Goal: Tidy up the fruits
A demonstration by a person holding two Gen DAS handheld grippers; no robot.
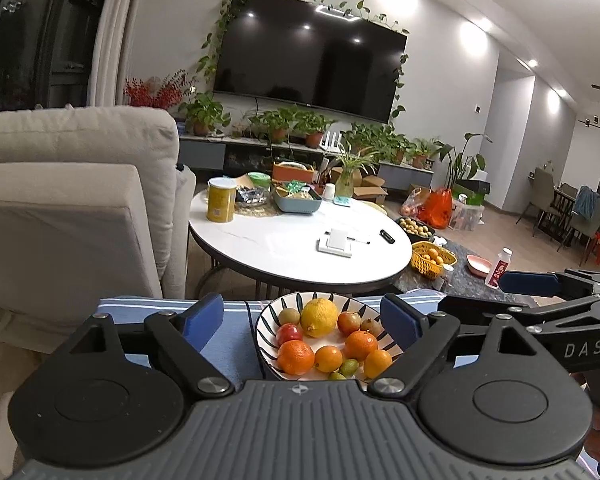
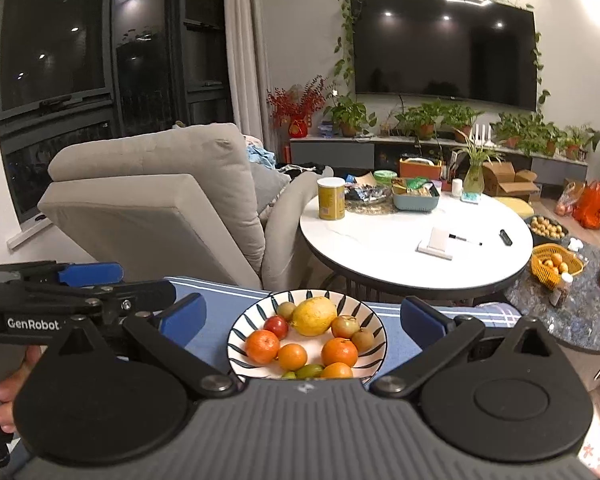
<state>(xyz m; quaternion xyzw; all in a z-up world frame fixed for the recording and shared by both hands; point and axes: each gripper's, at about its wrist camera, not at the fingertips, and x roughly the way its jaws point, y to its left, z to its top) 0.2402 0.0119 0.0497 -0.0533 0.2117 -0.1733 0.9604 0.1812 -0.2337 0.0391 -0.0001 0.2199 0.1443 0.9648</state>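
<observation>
You have a blue striped cloth point(image 2: 212, 340) spread over the near surface, and the leaf-patterned bowl point(image 2: 364, 312) of fruit sits directly on it. Beyond it your round white table point(image 2: 372, 236) carries a yellow tin point(image 2: 331, 198), a blue-grey tray point(image 2: 416, 200) of snacks, a white notepad point(image 2: 436, 245), a black marker point(image 2: 465, 239) just beside the notepad, and a glass vase point(image 2: 474, 179) of greenery.

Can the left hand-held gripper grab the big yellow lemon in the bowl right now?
Probably yes. The left hand-held gripper is open and empty, and the lemon sits on top near the back of the bowl, uncovered. Small fruits crowd beside it, so they might get nudged.
</observation>
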